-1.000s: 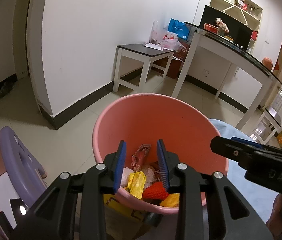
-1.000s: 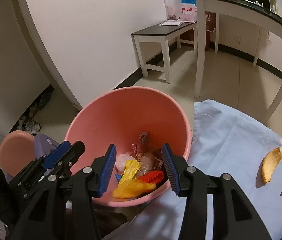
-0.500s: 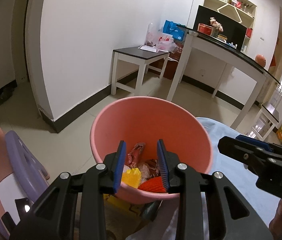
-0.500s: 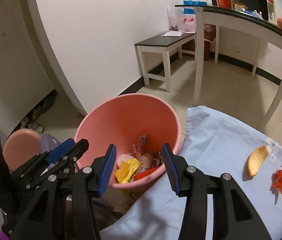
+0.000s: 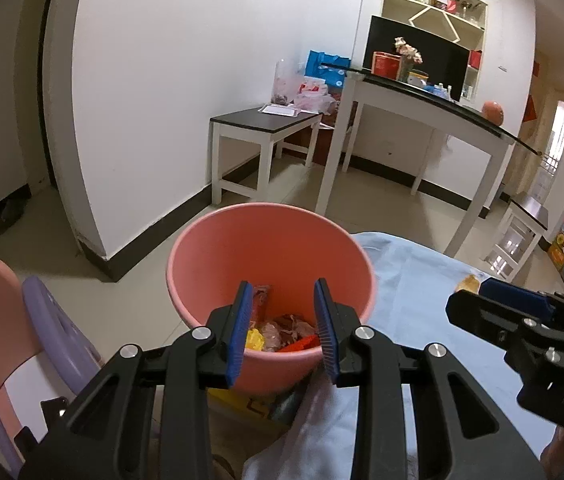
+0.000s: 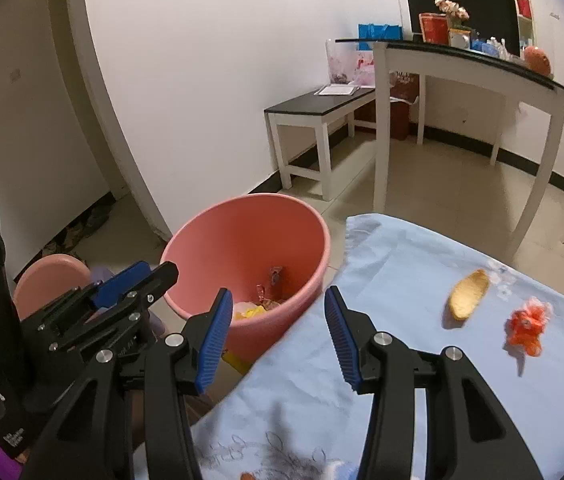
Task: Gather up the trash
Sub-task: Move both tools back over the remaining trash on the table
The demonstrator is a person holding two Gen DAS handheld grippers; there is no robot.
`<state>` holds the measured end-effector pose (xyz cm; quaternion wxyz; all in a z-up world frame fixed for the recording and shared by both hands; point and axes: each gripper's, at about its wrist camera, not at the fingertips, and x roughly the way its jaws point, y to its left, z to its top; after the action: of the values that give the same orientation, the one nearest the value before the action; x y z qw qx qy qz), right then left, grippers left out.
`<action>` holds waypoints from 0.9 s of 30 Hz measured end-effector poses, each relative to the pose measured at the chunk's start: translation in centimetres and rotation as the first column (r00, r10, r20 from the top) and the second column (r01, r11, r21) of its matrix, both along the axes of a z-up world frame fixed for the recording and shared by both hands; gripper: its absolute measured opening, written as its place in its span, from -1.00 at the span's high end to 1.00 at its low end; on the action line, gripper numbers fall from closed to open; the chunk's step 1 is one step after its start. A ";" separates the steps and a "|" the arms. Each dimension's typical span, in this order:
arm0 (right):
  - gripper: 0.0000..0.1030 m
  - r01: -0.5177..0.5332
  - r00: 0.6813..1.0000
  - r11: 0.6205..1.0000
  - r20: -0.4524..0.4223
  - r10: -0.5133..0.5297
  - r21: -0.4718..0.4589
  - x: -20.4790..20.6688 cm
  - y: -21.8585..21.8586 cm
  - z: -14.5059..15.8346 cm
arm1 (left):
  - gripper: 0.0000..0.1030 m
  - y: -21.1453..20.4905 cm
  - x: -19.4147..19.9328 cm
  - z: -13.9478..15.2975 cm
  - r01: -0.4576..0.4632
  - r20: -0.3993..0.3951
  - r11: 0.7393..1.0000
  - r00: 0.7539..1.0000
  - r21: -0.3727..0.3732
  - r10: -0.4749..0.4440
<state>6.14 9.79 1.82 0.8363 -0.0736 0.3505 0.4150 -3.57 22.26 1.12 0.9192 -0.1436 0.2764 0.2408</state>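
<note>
Both tools are parted and empty: left gripper over the near rim of the pink bin, right gripper at the edge of the blue cloth. Wrappers lie inside the bin; a yellow peel and orange scrap sit on the cloth. No lettering reads clearly.

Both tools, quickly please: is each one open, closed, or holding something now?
Left tool: open, holding nothing.
Right tool: open, holding nothing.
</note>
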 end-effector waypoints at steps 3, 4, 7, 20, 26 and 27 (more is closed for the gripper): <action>0.08 0.009 1.000 1.000 0.014 -0.009 0.004 -0.7 -1.2 0.2 | 0.38 -1.0 -0.2 0.4 0.012 0.002 1.000 1.000 0.004 -0.012; 0.08 0.011 1.000 1.000 0.017 -0.011 0.005 -0.8 -1.5 0.3 | 0.38 -1.3 -0.2 0.5 0.016 0.001 1.000 1.000 0.005 -0.016; 0.08 0.028 0.999 1.000 0.032 -0.029 0.011 -1.3 -3.1 0.4 | 0.38 -2.6 -0.4 0.8 0.035 -0.002 0.999 0.999 0.016 -0.035; 0.07 0.144 0.989 0.989 0.042 -0.144 0.017 -1.3 -9.9 -0.4 | 0.38 -7.5 0.5 1.2 0.122 -0.020 0.991 0.992 0.053 -0.121; 0.07 0.215 0.976 0.976 0.025 -0.215 0.025 -0.6 -13.2 -1.0 | 0.38 -9.4 1.0 0.9 0.159 -0.035 0.986 0.987 0.053 -0.158; 0.07 0.230 0.973 0.973 0.026 -0.230 0.025 -0.5 -13.9 -1.2 | 0.38 -9.6 1.1 0.9 0.164 -0.037 0.985 0.986 0.048 -0.162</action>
<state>5.61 -4.07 0.66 0.8845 -0.0292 0.3401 0.3180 -2.46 12.66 1.99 0.9345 -0.0932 0.2961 0.1742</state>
